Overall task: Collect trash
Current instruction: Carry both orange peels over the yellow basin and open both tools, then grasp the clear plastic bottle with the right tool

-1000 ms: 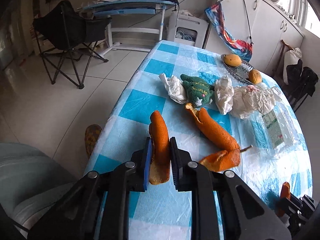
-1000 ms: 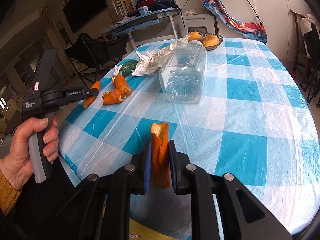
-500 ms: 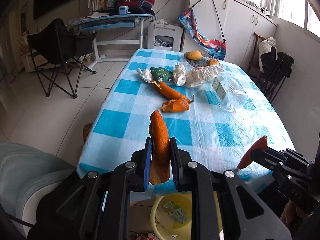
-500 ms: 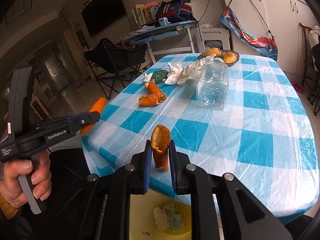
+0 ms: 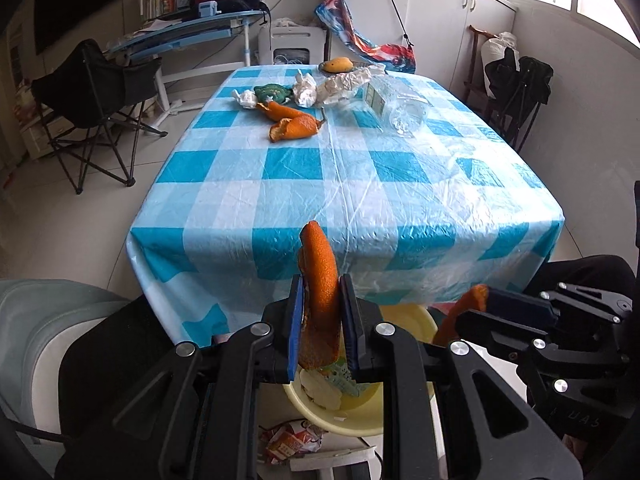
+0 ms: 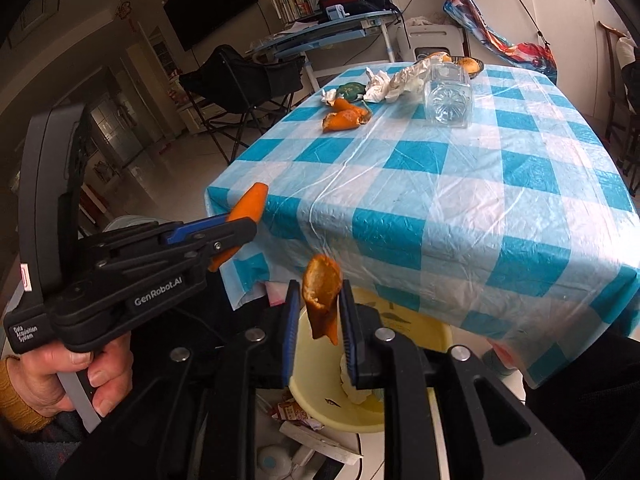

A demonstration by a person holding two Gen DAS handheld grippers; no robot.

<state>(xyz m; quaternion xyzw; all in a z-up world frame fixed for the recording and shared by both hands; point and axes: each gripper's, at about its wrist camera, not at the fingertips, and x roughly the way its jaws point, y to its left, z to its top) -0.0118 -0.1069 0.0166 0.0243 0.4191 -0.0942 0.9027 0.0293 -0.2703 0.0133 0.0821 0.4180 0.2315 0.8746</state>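
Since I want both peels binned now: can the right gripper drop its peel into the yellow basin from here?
Probably yes: the right gripper holds its orange peel above the yellow basin, nothing between them.

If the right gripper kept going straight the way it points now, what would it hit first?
Probably the hanging edge of the checked tablecloth, just ahead of the right gripper, which holds an orange peel over the yellow bin. Depth is uncertain.
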